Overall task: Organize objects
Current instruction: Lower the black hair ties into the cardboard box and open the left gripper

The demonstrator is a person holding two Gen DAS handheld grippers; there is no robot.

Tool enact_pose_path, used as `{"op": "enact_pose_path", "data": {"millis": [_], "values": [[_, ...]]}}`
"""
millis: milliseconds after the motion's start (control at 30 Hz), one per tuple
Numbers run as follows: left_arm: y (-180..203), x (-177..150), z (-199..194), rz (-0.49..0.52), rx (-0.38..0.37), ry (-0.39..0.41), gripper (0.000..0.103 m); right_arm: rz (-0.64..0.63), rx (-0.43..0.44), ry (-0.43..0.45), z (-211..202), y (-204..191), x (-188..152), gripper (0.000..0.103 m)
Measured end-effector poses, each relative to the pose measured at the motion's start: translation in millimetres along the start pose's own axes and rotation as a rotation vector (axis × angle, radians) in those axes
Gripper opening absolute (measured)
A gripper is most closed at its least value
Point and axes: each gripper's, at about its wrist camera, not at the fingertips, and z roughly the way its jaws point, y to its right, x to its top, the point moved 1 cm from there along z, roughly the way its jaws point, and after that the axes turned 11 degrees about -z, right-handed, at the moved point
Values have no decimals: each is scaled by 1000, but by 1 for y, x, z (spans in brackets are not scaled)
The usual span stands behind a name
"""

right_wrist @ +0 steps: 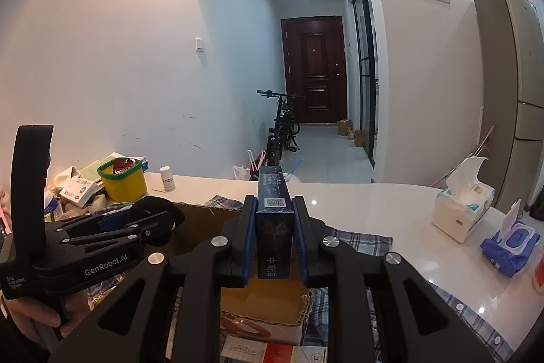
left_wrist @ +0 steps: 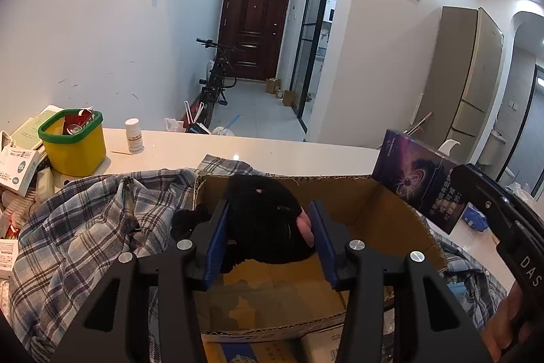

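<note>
The open top of the cardboard box [left_wrist: 384, 210] is partly taken up by a black plush toy [left_wrist: 265, 220] at its far left; bare floor is left in the lower right of the box. The left rim is overhung by a plaid cloth [left_wrist: 95, 220]. At the upper left of the frame the surface [left_wrist: 306, 155] is crowded by a yellow tub [left_wrist: 76, 148] and a white bottle [left_wrist: 133, 135]; the far strip is left bare. The right edge is blocked by a dark blue box [left_wrist: 414, 176].
</note>
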Motion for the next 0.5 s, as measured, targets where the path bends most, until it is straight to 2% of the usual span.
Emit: {"op": "enact_pose_path", "data": {"millis": [67, 133, 300, 500], "values": [[1, -1, 1, 4, 16, 2, 76, -4, -9, 4, -1, 0, 0, 19], [1, -2, -2, 6, 37, 30, 84, -1, -4, 6, -1, -1, 1, 19], [-1, 1, -12, 6, 55, 97, 86, 7, 3, 9, -2, -1, 1, 19], [-4, 3, -13, -1, 74, 115, 86, 20, 11, -7, 3, 0, -2, 19]]}}
